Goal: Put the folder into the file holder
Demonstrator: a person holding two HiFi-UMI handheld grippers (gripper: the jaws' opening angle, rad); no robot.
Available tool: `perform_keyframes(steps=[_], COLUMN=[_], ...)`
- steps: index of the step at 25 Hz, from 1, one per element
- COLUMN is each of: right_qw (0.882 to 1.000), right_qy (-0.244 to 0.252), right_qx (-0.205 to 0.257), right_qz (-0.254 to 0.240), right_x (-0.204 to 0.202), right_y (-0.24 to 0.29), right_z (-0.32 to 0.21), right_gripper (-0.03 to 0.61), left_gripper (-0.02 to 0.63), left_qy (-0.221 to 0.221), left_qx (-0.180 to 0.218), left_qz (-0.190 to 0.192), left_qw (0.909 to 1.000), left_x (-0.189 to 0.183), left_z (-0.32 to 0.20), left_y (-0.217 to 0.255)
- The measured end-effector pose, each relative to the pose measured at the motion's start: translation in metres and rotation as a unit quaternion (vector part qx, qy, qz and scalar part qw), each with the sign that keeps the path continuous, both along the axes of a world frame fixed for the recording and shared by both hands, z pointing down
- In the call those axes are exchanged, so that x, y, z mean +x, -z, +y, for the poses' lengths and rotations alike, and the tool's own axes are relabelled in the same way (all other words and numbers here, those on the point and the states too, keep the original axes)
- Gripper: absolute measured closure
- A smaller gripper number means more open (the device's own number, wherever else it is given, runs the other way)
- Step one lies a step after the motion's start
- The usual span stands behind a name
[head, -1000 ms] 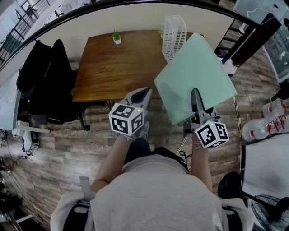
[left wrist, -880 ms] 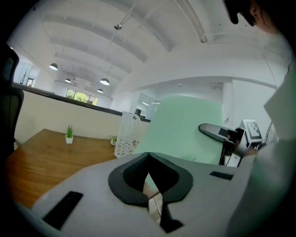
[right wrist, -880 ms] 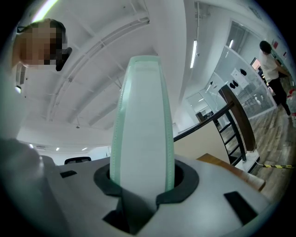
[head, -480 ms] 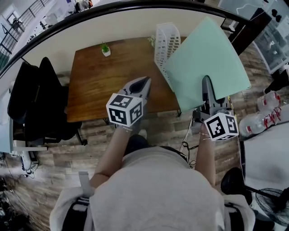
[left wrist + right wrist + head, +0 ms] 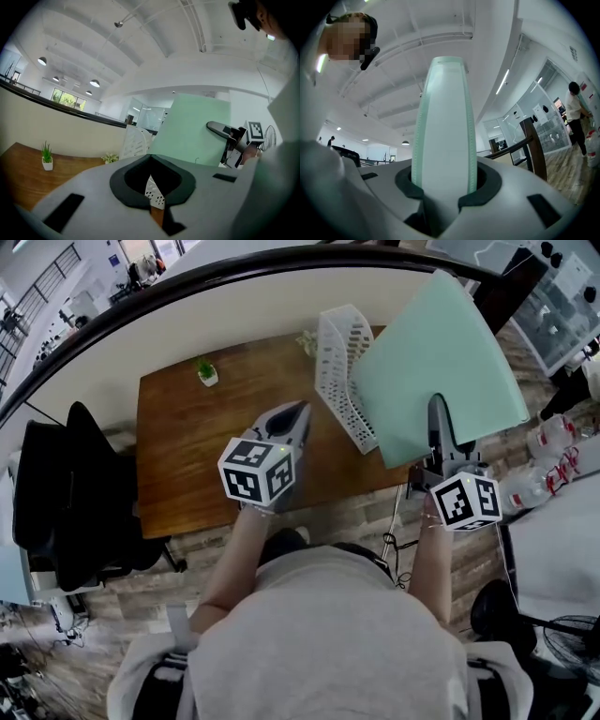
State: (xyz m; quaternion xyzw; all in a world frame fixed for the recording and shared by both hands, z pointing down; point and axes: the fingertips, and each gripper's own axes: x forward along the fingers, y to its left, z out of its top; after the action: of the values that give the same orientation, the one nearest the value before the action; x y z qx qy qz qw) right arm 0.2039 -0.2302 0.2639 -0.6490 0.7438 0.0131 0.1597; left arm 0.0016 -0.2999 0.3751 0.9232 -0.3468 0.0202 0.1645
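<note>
A white mesh file holder (image 5: 339,371) stands at the far right end of the brown desk (image 5: 197,446); it also shows in the left gripper view as the holder (image 5: 136,139). My right gripper (image 5: 437,411) is shut on the lower edge of a pale green folder (image 5: 436,352), held up just right of the holder and overlapping its right side in the head view. In the right gripper view the folder (image 5: 445,126) stands edge-on between the jaws of that gripper (image 5: 443,187). My left gripper (image 5: 298,411) hovers over the desk's front, shut and empty (image 5: 152,180).
A small potted plant (image 5: 205,373) sits at the desk's back left, another sprig (image 5: 307,341) next to the holder. A black chair draped with dark clothing (image 5: 61,493) stands left of the desk. Bottles (image 5: 553,460) and a white table (image 5: 553,549) lie to the right.
Both grippers have moved forward over the desk. The folder has risen and come up beside the file holder, which now sits closer in the head view.
</note>
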Motion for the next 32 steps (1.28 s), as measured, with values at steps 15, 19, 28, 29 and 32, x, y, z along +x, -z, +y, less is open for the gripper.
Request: perform_keyframes(steps=[15,19,28,29,32], right_qw=[0.998,0.998,0.996,0.995,0.995], right_qy=[0.030,0.044,0.068,0.069,0.074], right_qx=[-0.013,-0.015,-0.022,-0.023,-0.027], right_qz=[0.048,0.049,0.060,0.061,0.065], right_x=[-0.017,-0.015,-0.018,-0.018,-0.021], right_y=[-0.008,-0.009,-0.010,-0.011,-0.016], right_z=[-0.048,-0.062,-0.087,-0.089,-0.095], right_gripper=[0.414,0.414,0.414,0.414,0.414], left_gripper=[0.603,0.603,0.603,0.603,0.602], left_qy=[-0.001,0.006,0.014,0.013,0.014], left_qx=[-0.033,-0.032,-0.026,-0.025,-0.026], left_qz=[-0.010,-0.014,-0.014,-0.015,-0.014], left_qw=[0.9994,0.9994,0.9995,0.9995,0.9995], left_x=[0.000,0.006,0.017,0.019,0.021], left_z=[-0.027,-0.032,-0.041,-0.041,-0.044], left_y=[-0.025,-0.021,-0.010,-0.011,-0.011])
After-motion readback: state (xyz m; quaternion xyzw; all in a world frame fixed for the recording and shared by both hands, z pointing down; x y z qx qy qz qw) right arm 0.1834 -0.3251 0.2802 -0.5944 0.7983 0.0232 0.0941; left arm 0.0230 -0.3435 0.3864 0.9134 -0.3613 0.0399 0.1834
